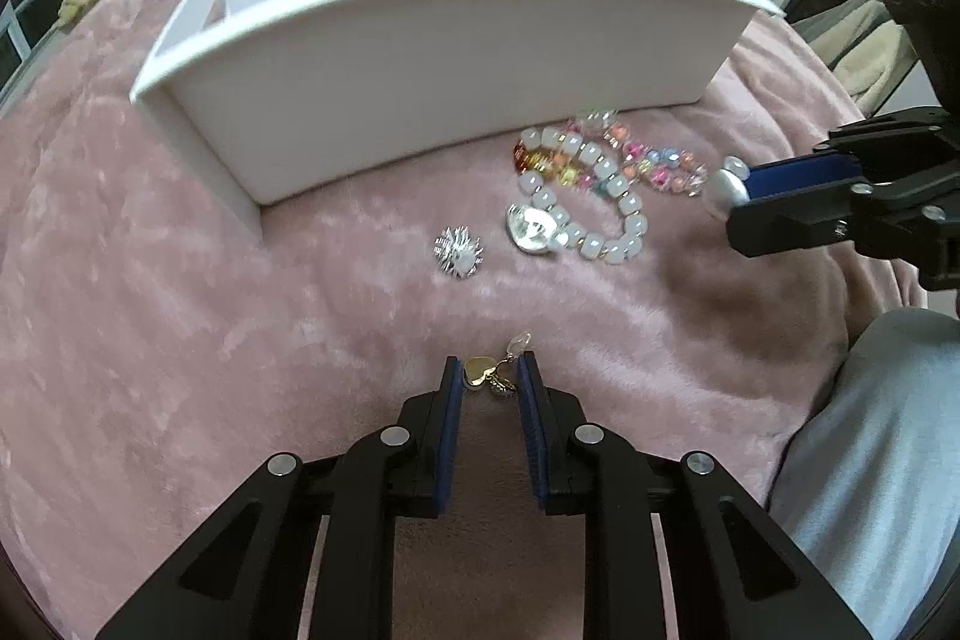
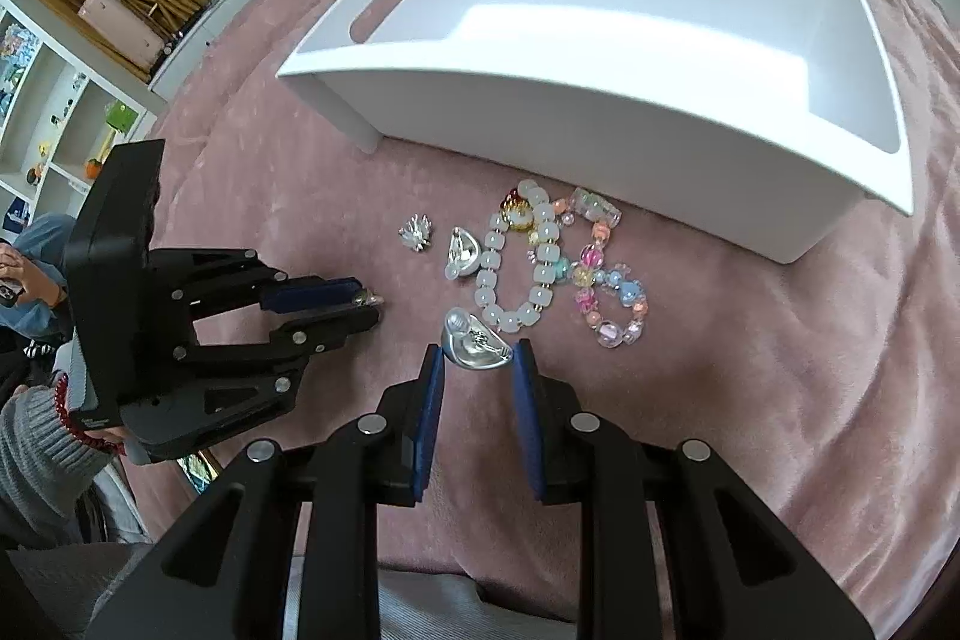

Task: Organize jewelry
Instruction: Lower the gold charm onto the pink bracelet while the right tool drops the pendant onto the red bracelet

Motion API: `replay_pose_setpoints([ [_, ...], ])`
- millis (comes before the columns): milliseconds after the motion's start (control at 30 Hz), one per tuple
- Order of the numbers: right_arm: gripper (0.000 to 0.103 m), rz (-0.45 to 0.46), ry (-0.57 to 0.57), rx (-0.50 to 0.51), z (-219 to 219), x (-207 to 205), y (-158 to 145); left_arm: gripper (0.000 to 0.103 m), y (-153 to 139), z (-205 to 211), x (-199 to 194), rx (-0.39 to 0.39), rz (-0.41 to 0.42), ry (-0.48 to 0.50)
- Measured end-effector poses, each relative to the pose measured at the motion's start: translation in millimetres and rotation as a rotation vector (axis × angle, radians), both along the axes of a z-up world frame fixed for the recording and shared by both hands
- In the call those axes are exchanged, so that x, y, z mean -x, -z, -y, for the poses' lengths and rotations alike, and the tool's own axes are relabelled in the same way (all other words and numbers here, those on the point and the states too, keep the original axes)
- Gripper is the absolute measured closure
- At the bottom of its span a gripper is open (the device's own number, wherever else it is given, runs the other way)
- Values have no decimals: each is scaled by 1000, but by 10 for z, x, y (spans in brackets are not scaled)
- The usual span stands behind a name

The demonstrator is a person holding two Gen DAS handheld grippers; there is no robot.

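between the left gripper point(image 1: 491, 377) fingers sits a gold heart charm point(image 1: 477, 373), pinched, and the right gripper point(image 2: 477, 358) clamps a silver earring point(image 2: 474, 347) — next, both go ahead into the white box point(image 2: 600, 124).

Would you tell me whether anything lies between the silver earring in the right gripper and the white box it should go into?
Yes: the white bead bracelet and colourful bead bracelet lie on the blanket between the right gripper and the white box, whose near wall also faces it; lifting over them should clear both.

A box point(image 2: 600, 100) sits on a blanket point(image 2: 750, 370). Before it lie two bead bracelets point(image 2: 522, 274), overlapping; left of them an earring point(image 2: 463, 253), then a brooch point(image 2: 415, 233).
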State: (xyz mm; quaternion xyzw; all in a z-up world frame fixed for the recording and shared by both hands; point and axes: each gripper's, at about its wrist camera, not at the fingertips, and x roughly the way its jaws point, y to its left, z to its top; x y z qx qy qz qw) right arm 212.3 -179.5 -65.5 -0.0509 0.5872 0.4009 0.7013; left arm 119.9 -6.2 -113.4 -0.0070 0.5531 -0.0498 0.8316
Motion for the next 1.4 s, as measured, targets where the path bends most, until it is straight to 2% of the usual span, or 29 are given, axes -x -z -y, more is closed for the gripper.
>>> replay_pose_setpoints([
  [133, 79, 31, 14, -19, 38, 34, -100, 79, -212, 79, 11, -11, 52, 17],
  [333, 79, 78, 8, 5, -1, 68, -204, 79, -542, 221, -35, -9, 128, 43],
  [600, 79, 159, 53, -35, 61, -61, -558, 79, -992, 258, -54, -47, 248, 46],
  [1033, 79, 227, 154, -67, 99, -440, -807, 79, -1364, 190, -280, -102, 346, 20],
  [1233, 79, 224, 197, -69, 71, -649, -763, 79, -1441, 100, -498, -112, 359, -5],
  [1400, 79, 202, 243, -55, 65, -835, -657, 79, -1361, 25, -704, -117, 340, -31],
])
